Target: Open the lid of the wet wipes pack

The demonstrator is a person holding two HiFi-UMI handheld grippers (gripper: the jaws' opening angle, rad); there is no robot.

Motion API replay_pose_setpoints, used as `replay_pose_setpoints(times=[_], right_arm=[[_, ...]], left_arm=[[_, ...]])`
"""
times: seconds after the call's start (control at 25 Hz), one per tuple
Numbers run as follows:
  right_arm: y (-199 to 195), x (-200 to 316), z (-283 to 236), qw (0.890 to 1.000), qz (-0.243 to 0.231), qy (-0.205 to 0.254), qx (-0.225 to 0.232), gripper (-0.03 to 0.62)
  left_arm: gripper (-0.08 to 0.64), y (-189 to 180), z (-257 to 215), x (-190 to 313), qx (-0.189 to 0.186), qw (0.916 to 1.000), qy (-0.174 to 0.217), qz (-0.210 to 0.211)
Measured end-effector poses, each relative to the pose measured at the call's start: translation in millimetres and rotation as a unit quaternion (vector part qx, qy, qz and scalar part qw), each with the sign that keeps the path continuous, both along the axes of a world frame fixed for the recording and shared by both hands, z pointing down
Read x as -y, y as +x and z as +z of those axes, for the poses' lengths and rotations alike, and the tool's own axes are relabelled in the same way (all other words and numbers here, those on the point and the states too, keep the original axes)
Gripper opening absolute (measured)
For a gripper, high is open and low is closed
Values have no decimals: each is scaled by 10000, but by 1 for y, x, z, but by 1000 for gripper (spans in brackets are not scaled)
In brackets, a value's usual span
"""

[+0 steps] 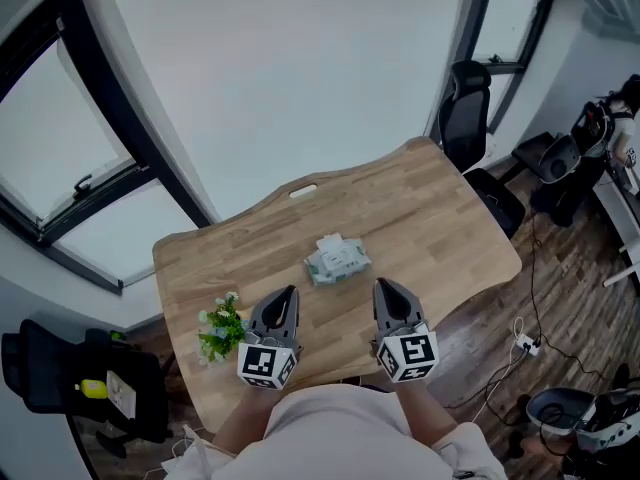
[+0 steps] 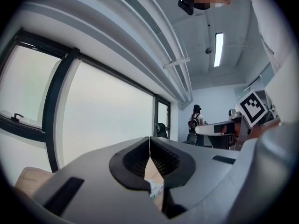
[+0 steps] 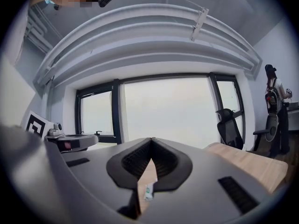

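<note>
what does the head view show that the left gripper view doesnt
Only the head view: the whole wet wipes pack, a small plant, and the left gripper seen from outside. Only the left gripper view: a ceiling light and its jaws closed tip to tip. Both: the wooden table, the window, a black office chair and the right gripper.

Wooden table before large windows, black office chair, dark plank floor
</note>
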State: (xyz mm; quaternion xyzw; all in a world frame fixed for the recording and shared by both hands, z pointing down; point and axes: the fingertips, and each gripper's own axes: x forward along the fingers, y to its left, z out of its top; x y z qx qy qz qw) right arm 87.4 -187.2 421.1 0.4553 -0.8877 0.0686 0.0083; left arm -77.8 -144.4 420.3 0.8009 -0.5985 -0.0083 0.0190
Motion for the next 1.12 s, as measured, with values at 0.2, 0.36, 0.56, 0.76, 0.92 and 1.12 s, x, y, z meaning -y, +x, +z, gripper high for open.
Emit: replay_pose_setpoints(times=[0.2,0.36,0.56,0.76,0.92,1.12], right_arm=[[1,-19,-3,10000,3,-16,67,5],[4,-27,-4,9999,-13,-10,110,6],[2,-32,-15,9996,-73,4,288,5],[0,-35,-21,9995,-114,104,265,6],[-2,-35,-21,9996,-144,223,129,5],[-3,-35,-21,9996,-147,198,115,6]], left_arm=[[21,-1,-12,-21,80,9999,92,-14],[21,-3,-15,-31,88,9999,128,-72],[21,-12,-25,-36,-3,9994,238,-245],[21,-15,-30,-36,0,9992,285,-275],[21,-14,-29,-33,-24,9994,259,-243],[21,-12,-29,-31,-47,9995,235,-197]])
